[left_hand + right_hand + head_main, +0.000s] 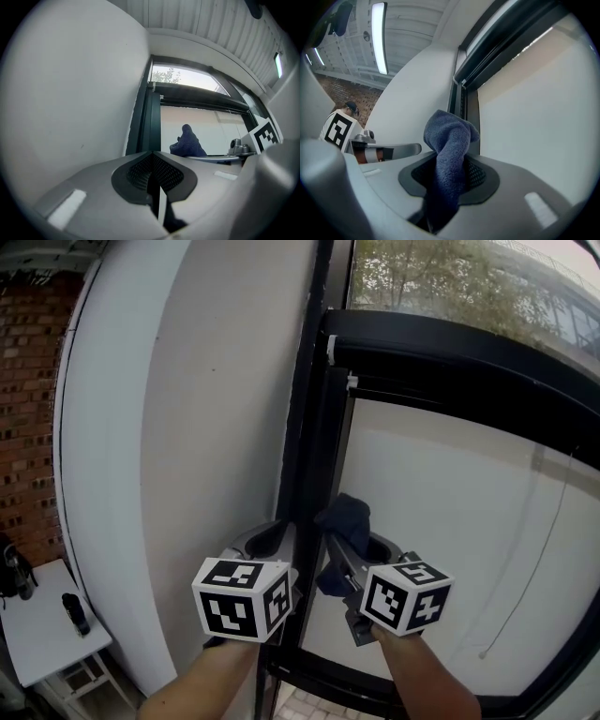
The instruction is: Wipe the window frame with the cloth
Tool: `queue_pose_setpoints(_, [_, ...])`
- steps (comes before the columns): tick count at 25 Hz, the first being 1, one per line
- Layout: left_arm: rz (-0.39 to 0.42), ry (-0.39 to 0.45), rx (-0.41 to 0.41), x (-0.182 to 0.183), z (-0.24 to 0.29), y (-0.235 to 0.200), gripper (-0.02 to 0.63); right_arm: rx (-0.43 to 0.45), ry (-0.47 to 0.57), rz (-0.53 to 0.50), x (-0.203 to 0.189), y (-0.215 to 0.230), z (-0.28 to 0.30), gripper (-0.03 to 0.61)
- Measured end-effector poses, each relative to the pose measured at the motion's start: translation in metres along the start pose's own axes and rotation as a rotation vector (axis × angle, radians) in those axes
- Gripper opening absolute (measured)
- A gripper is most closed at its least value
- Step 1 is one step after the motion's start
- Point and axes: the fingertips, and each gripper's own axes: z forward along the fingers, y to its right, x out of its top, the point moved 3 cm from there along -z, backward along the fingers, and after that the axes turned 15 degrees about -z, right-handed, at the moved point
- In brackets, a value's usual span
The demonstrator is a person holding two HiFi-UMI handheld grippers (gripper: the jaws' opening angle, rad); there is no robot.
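A dark blue cloth (pixel 345 519) is pinched in my right gripper (pixel 339 542), which is shut on it; the cloth (pixel 449 140) bunches up above the jaws, close to the black window frame (pixel 314 427). The cloth (pixel 187 141) also shows in the left gripper view, off to the right. My left gripper (pixel 281 538) is held beside the right one, just left of the frame's upright, jaws closed with nothing between them (pixel 152 176). The frame (pixel 465 101) runs vertically ahead of the right jaws, with a black top rail (pixel 459 357).
A white curved wall (pixel 187 427) lies left of the frame and a drawn white blind (pixel 450 521) fills the pane, with a cord (pixel 539 559) hanging at right. A small white table (pixel 47 624) with a dark object stands at lower left by a brick wall (pixel 28 409).
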Motion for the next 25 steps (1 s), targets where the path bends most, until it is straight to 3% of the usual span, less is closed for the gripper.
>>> queue_pose_setpoints(6, [-0.011,0.004,-0.029,0.031,0.024,0.016,-0.006,-0.004,0.038,-0.038,0.051,0.018,0.016,0.125])
queue_pose_setpoints(10, [-0.026,0.072,-0.047,0.062,0.040,0.021,-0.006,-0.003,0.051,-0.051,0.088,0.032,0.029,0.124])
queue_pose_setpoints(18, [0.036,0.118,-0.049,0.107,0.066,0.034,-0.006,-0.012,0.143,-0.132,0.166,0.041,0.047,0.125])
queue_pose_setpoints(25, [0.056,0.162,-0.037,0.138,0.079,0.036,-0.006,-0.049,0.158,-0.188,0.216,0.054,0.071,0.124])
